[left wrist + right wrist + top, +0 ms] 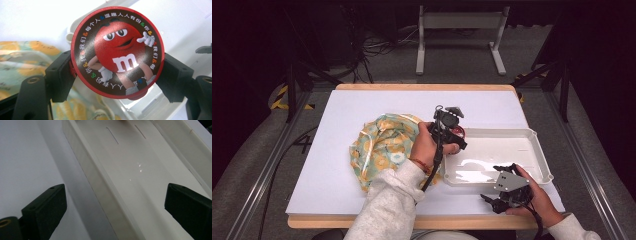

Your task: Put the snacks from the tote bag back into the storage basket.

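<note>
The white tray (539,150) serves as landmark; items are taken from left to right.

Well left of the tray, a crumpled yellow-and-green floral bag (382,147) lies on the white table (327,150). Its mouth appears slack. It may be the source of the item now in hand, though that is a judgement only.

Between the bag and the tray's left end, the left hand-held gripper (451,131) is raised above the table. In the left gripper view its two black jaws are closed against opposite edges of a round red M&M's container (117,51), pinching it across its width. The printed round face is turned toward the gripper's camera. The container is clear of the table and sits over the tray's near-left corner. This position suggests it is being carried to the tray for deposit.

The tray itself shows a bare, glossy floor. No contents are visible in it.

At the tray's front edge, toward its right half, the right hand-held gripper (507,192) is held low near the table. In the right gripper view its jaws (112,212) stand wide apart with nothing between them, aimed along the tray's long wall. It appears parked clear of the drop zone, possibly ready to steady the tray.
</note>
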`<state>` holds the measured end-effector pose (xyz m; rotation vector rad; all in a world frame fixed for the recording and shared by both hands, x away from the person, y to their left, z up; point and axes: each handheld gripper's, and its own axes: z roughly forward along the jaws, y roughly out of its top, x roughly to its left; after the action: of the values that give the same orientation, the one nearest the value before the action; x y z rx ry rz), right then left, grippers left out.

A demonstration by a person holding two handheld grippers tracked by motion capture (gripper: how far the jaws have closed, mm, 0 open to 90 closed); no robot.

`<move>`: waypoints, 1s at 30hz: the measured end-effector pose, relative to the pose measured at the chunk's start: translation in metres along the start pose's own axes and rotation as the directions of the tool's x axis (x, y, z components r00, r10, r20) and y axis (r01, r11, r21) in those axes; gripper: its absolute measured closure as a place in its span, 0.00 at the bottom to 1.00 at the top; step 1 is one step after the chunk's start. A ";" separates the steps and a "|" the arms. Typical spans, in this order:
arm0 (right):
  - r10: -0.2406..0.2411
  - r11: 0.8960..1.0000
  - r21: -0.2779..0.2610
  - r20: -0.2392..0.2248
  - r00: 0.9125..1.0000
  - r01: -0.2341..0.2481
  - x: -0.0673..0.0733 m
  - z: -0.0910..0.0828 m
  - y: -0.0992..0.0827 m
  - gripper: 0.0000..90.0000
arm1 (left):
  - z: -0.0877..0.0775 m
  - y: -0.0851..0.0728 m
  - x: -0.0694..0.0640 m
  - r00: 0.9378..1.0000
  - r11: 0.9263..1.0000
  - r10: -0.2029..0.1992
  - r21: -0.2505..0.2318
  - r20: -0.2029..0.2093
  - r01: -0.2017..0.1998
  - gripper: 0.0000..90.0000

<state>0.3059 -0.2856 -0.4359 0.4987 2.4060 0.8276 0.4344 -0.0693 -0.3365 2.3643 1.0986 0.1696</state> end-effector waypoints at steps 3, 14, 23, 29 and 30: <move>0.009 1.000 -0.009 0.006 1.000 -0.009 -0.002 -0.001 -0.001 0.05 | 0.005 0.002 -0.004 1.000 1.000 0.004 0.005 0.011 -0.004 0.27; 0.021 1.000 -0.015 0.013 1.000 -0.021 -0.003 -0.002 -0.001 0.05 | 0.021 0.009 -0.013 1.000 0.999 0.020 0.036 0.023 -0.021 0.27; 0.014 1.000 -0.012 0.005 1.000 -0.014 -0.002 -0.001 -0.001 0.05 | 0.029 0.013 -0.018 1.000 0.999 0.018 0.046 0.024 -0.019 0.27; 0.011 1.000 -0.015 0.007 1.000 -0.011 -0.002 -0.002 0.000 0.05 | 0.034 0.014 -0.022 0.999 0.998 0.024 0.053 0.032 -0.026 0.27; 0.013 1.000 -0.016 0.010 1.000 -0.013 -0.002 -0.002 0.000 0.05 | 0.035 0.015 -0.022 0.999 0.998 0.028 0.056 0.036 -0.030 0.27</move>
<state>0.3061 -0.2875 -0.4342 0.5119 2.3875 0.8473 0.4408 -0.1080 -0.3570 2.4250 1.0659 0.1079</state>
